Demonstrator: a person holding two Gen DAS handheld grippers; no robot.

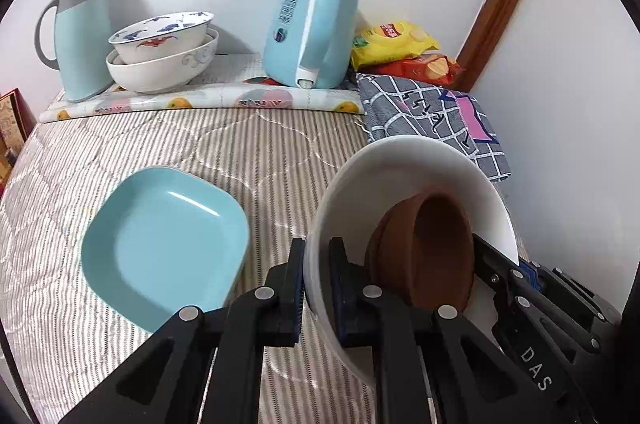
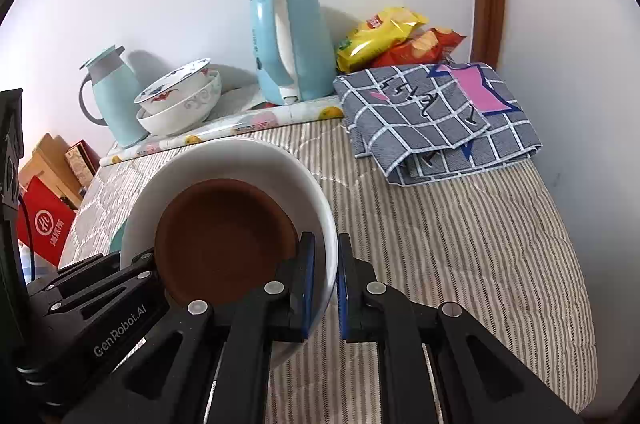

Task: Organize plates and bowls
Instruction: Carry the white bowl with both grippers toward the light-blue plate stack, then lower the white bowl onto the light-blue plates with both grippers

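Striped quilted bedcover [image 1: 224, 152], white wall behind. Both my grippers clamp opposite rims of the big white ceramic bowl [image 1: 400, 168]: left gripper [image 1: 318, 288], right gripper [image 2: 326, 288]. One brown clay dish [image 2: 224, 240] sits inside. One aqua square plate [image 1: 164, 244] lies left; two stacked porcelain bowls [image 1: 164, 52] beyond, far left.

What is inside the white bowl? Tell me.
Inside the white bowl sits a brown dish, leaning against its wall. Whether anything lies under the dish cannot be seen; the dish covers the bowl's bottom.
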